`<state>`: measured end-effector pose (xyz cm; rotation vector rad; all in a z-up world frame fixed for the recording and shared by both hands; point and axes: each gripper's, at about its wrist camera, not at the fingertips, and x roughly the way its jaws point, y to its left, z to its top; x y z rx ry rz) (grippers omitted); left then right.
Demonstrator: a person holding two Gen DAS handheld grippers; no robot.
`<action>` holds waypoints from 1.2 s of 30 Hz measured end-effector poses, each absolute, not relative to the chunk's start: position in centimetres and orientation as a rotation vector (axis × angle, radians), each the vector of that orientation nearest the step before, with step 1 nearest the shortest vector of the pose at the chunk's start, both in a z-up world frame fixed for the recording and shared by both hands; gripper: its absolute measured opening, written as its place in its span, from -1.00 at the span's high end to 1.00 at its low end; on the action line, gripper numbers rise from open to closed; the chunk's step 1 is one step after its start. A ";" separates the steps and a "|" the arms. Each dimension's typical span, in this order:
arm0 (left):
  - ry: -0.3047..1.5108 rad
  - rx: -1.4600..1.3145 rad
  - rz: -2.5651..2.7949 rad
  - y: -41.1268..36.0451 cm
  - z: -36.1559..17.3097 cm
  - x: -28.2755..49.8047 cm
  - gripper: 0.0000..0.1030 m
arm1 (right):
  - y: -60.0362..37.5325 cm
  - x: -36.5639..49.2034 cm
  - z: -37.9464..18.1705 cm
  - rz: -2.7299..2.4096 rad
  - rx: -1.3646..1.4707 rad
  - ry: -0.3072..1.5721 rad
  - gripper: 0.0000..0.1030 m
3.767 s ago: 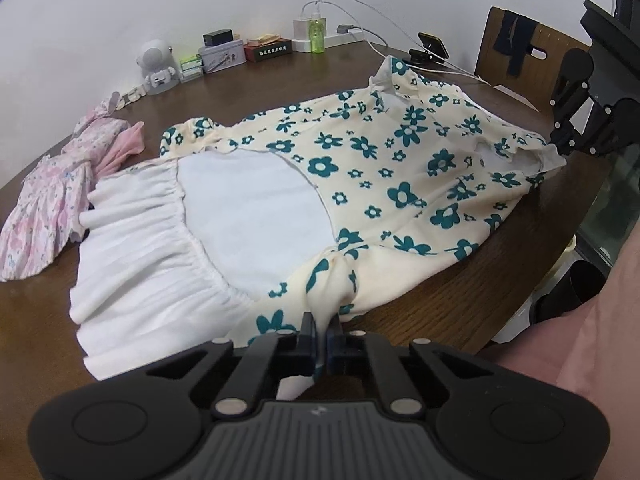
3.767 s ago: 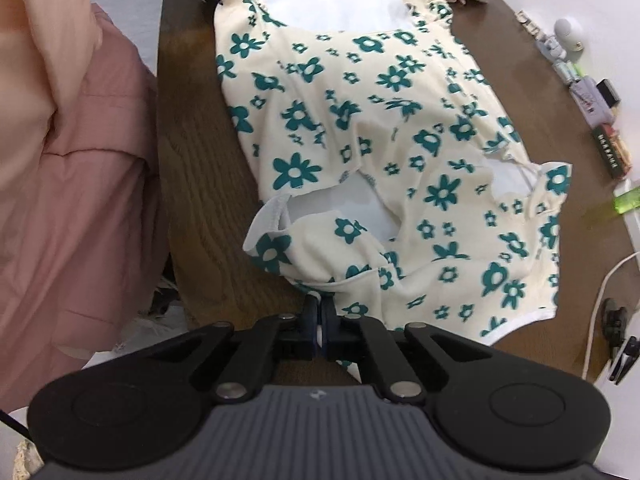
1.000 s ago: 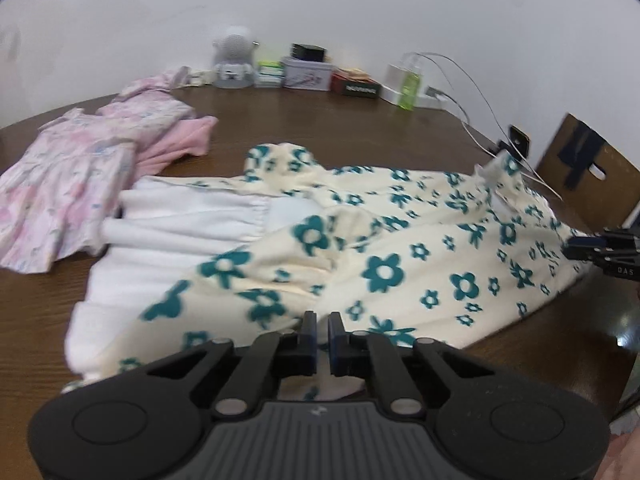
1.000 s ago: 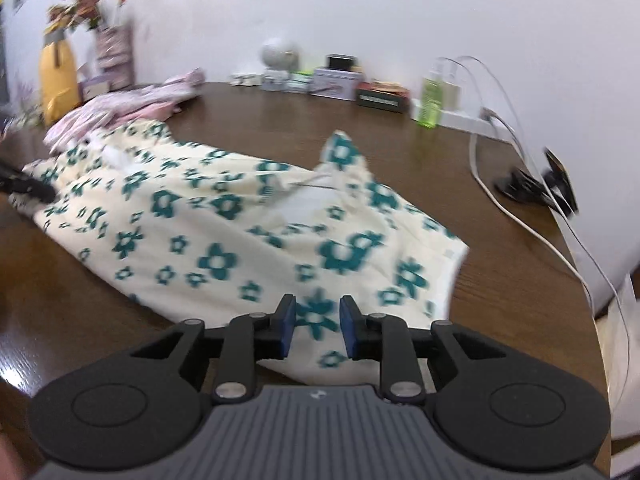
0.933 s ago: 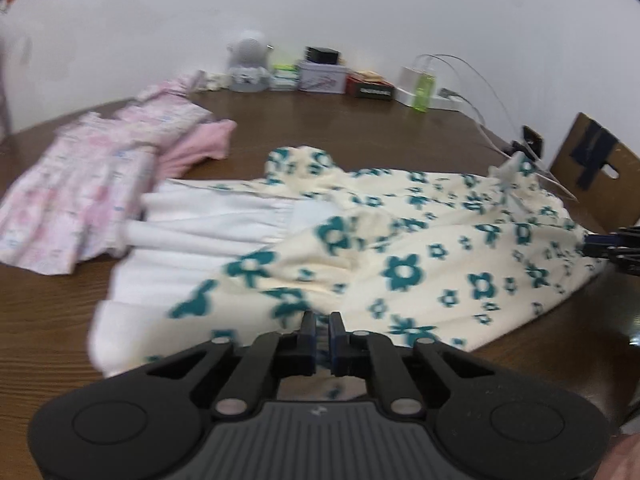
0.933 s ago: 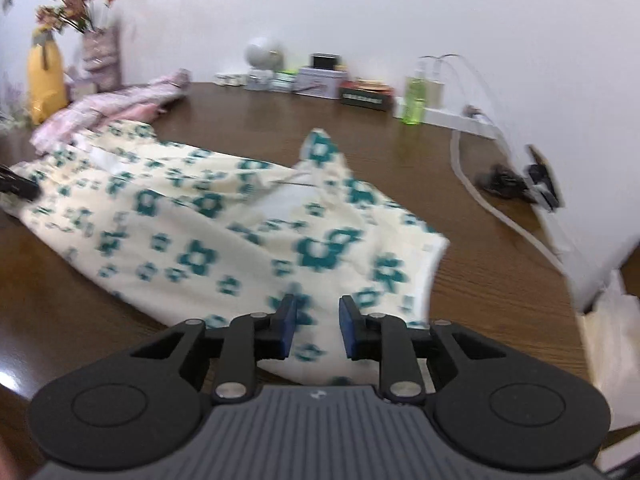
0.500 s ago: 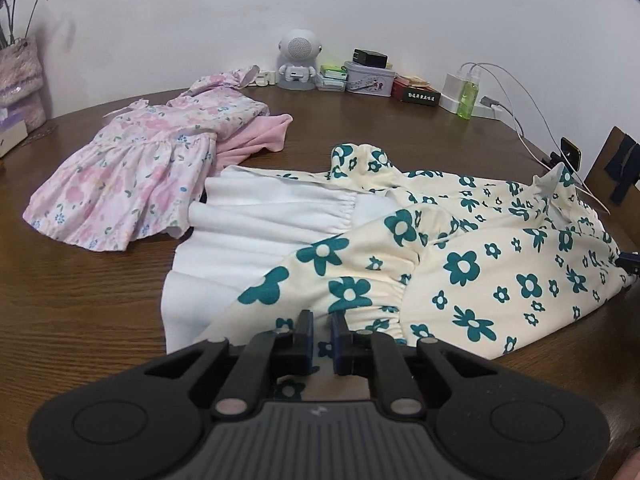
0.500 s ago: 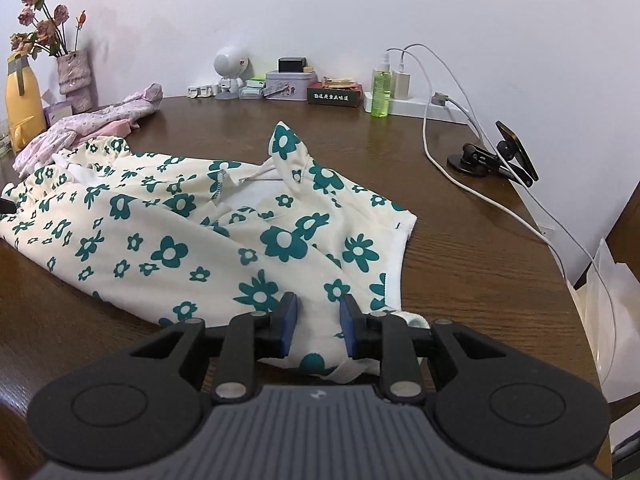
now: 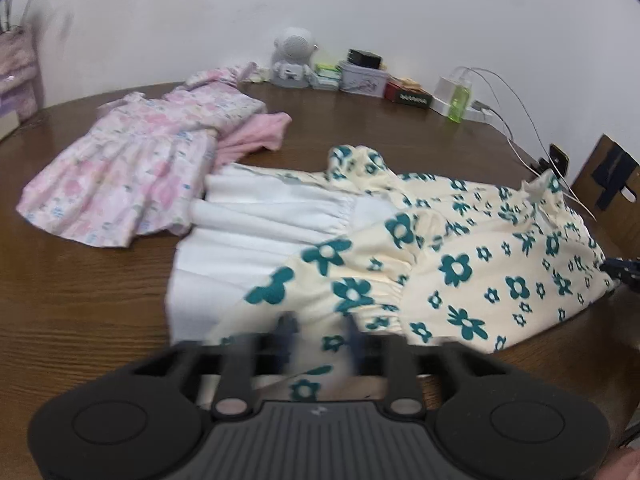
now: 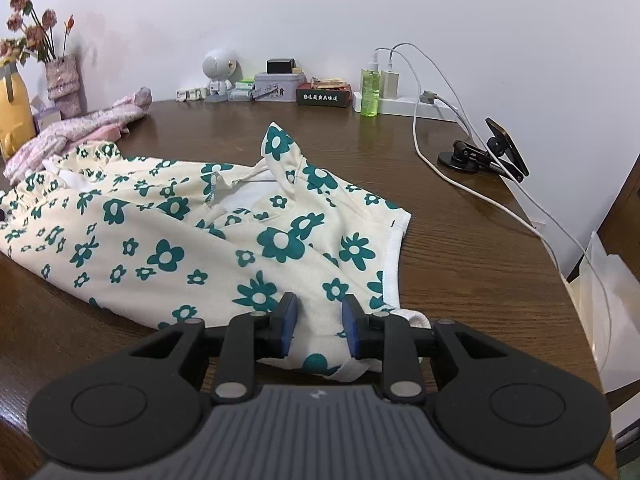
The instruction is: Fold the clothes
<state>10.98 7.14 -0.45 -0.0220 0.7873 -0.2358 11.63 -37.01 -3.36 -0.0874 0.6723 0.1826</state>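
2 grippers (image 9: 318, 338) (image 10: 316, 326) parted — soft floral dress (image 10: 168, 232) flat.

Legible text: almost none. A dark box (image 10: 323, 97) at the table's (image 10: 460, 248) far edge, against the wall, carries one row of light characters on its front face; too small to read in the right wrist view, blurred in the left wrist view (image 9: 408, 98). The tin (image 10: 279, 86) beside it shows a printed picture, no readable words.

Both wrist views look low across the same dress (image 9: 460, 248) from opposite ends.
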 end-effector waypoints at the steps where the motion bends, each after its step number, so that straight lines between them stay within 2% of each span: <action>1: 0.771 -0.017 -0.228 7.3 0.0 10.6 -0.34 | -36.8 11.7 -3.2 0.178 -0.101 0.679 0.43; 2: 0.749 -0.012 -0.227 7.4 0.5 10.1 -0.42 | -36.7 11.8 -3.0 0.174 -0.106 0.685 0.28; 3: 0.727 -0.006 -0.226 7.5 1.0 9.6 -0.56 | -36.7 11.6 -2.6 0.184 -0.088 0.681 0.02; 5: 0.712 -0.002 -0.230 7.3 1.4 8.9 -0.87 | -36.7 11.1 -1.8 0.213 -0.042 0.664 -0.21; 6: 0.711 -0.002 -0.234 7.0 1.5 8.6 -0.96 | -36.6 10.7 -1.2 0.236 -0.010 0.650 -0.39; 9: 0.706 0.000 -0.244 6.4 1.7 7.7 -1.00 | -35.5 9.6 0.3 0.270 0.002 0.611 -0.87; 10: 0.705 0.000 -0.248 6.2 1.8 7.4 -1.00 | -34.9 9.3 0.7 0.279 -0.008 0.606 -0.97; 17: 0.698 0.003 -0.275 4.7 2.1 5.6 -1.00 | -31.7 8.3 1.6 0.312 -0.072 0.632 -0.99; 24: 0.697 0.042 -0.306 4.2 3.1 7.2 -1.00 | -32.3 8.6 1.6 0.317 -0.089 0.651 -0.99; 30: 0.714 0.167 -0.351 2.7 5.9 13.1 -1.00 | -34.1 13.5 5.1 0.358 -0.203 0.678 -0.99; 34: 0.753 0.214 -0.401 1.1 6.8 18.9 -0.95 | -35.1 19.0 7.4 0.432 -0.243 0.773 -0.98; 36: 0.789 0.230 -0.406 0.3 6.6 21.8 -0.91 | -35.5 22.2 7.9 0.452 -0.261 0.829 -0.86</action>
